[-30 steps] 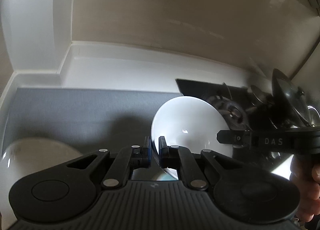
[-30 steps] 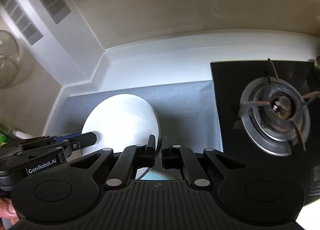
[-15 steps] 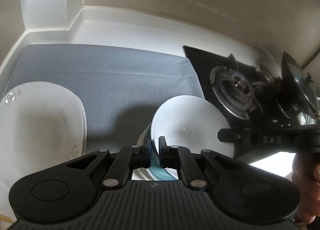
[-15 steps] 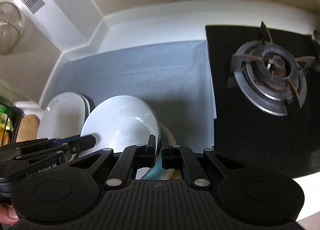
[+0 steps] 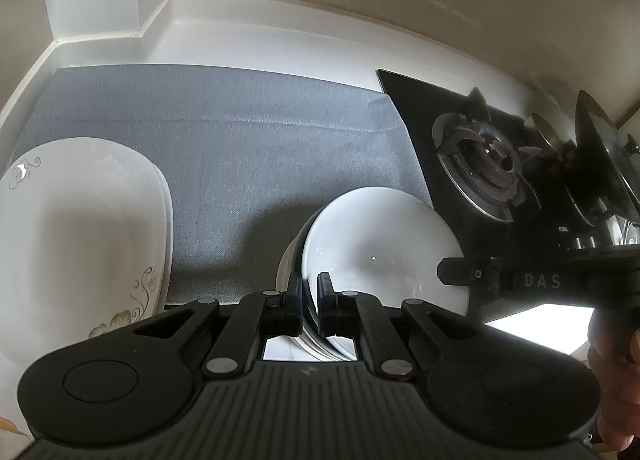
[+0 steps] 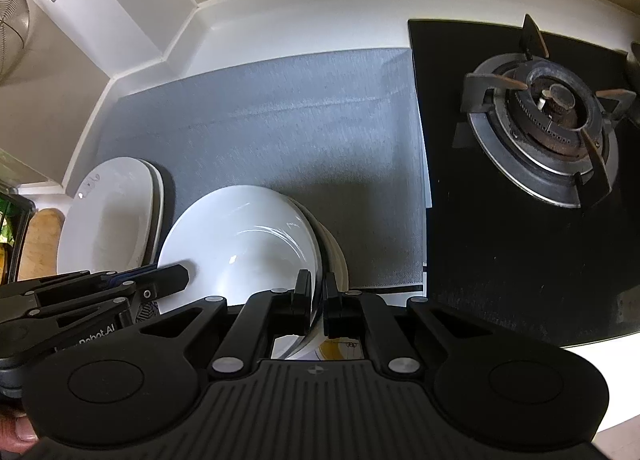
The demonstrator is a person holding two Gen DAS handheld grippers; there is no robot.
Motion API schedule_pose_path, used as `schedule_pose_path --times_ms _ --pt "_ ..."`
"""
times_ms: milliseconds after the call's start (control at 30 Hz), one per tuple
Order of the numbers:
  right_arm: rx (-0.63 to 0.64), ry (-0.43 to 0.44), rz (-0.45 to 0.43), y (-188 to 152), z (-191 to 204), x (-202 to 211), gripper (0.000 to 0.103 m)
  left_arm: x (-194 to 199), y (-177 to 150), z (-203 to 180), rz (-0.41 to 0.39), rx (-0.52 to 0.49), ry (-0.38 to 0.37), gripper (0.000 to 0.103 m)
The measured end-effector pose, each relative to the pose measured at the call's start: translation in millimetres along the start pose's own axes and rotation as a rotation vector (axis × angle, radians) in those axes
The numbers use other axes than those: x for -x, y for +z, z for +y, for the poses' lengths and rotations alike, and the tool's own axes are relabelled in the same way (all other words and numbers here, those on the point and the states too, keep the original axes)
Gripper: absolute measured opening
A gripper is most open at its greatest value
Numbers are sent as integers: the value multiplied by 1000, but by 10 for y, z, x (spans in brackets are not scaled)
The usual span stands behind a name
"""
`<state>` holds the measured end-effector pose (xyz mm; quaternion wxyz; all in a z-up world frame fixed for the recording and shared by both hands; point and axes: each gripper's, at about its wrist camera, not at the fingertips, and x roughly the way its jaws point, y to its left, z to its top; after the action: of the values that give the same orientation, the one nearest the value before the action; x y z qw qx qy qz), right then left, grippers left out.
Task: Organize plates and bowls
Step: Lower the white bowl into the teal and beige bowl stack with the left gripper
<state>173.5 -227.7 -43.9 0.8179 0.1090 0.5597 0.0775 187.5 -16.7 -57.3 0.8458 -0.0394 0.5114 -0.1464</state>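
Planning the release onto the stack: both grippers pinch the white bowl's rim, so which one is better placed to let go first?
Probably left. The left gripper and right gripper both clamp the white bowl, so it's close; the left opens toward bare gray mat.

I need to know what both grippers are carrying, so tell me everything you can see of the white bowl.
The white bowl is round, deep, plain and glossy, like glazed ceramic, and looks empty. It sits on top of a stack of other dishes over the grey mat. The left gripper and right gripper each clamp its rim from opposite sides. A stack of decorated plates lies apart on one side, the gas burner on the other.
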Motion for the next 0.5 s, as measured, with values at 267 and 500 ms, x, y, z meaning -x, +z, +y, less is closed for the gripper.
schedule_pose_path --times_ms 267,500 --pt "3 -5 18 22 35 -38 6 -34 23 54 14 -3 3 7" --pt "-3 -22 38 70 74 -76 7 -55 51 67 23 -30 -8 7"
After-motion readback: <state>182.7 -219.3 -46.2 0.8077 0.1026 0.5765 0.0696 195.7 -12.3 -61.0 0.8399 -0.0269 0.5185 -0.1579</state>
